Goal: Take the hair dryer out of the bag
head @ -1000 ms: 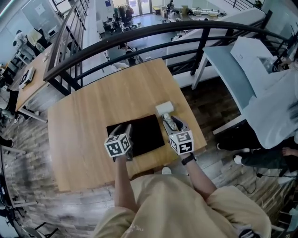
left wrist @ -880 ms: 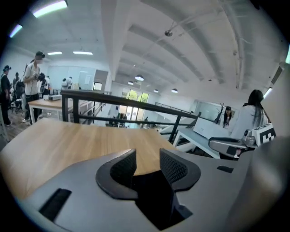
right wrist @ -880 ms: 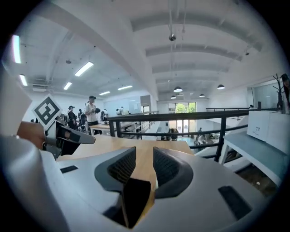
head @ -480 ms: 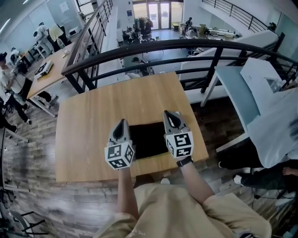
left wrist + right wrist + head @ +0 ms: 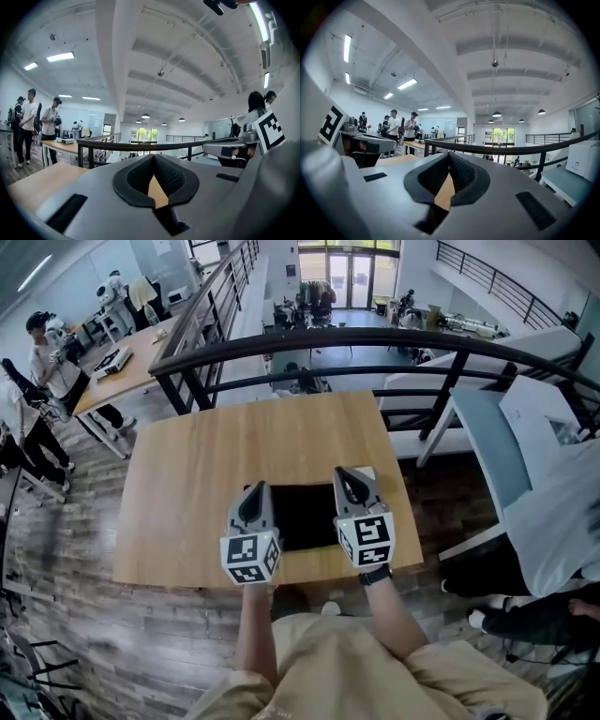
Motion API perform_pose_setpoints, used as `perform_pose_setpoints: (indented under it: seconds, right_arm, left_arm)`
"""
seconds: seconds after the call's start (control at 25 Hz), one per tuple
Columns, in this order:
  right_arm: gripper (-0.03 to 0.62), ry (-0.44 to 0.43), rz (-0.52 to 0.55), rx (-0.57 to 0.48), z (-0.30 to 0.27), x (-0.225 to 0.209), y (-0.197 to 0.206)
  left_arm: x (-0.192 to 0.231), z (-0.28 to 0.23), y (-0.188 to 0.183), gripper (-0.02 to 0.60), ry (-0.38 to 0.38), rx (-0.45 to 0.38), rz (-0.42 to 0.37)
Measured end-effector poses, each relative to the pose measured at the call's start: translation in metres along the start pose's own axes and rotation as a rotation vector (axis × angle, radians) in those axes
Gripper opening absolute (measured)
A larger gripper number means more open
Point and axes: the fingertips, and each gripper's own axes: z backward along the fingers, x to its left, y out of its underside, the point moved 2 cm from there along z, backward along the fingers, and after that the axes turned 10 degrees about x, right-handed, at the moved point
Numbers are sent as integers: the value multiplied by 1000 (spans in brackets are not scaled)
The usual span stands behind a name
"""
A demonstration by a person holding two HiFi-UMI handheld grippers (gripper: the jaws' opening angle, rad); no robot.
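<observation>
So — room: an open upper floor with a dark metal railing (image 5: pixel 281 343) curving past the far edge of the work area; people stand at a desk down on the left.
Table (image 5: pixel 187 484): light wood, seen from above in the head view, with the person's arms reaching over its near edge.
White side table (image 5: pixel 483 418): to the right, apart from the wooden one, past the railing post.
Bag (image 5: pixel 300 512): black, lying flat on the wood near the front edge, showing between the two grippers.
Left gripper (image 5: pixel 254 487): held above the bag's left end, pointing away from the person, marker cube toward the camera.
Left pads (image 5: pixel 168 177): tips pressed together with nothing between them — only a sliver of wood shows through the gap lower down.
Right gripper (image 5: pixel 349 472): held above the bag's right end, level with its partner and well apart from it.
Right pads (image 5: pixel 461 174): clenched tip to tip as well, empty.
Hair dryer: cannot be made out for certain; a small white thing (image 5: pixel 368 471) peeks out just beside the right gripper, by the bag's far right corner.
</observation>
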Motion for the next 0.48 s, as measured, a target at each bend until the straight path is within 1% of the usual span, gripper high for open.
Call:
perform_pose_setpoints:
  seconds: [0.24,0.48]
  right_arm:
    - [15,-21,-4,-1,1,12,-2]
    - [15,-22,6,-14,-6,27,-11]
  left_arm:
    - [1,12,-7,12,-10,-5,-12]
    - [16,16,-13,12,-15,-16,-28]
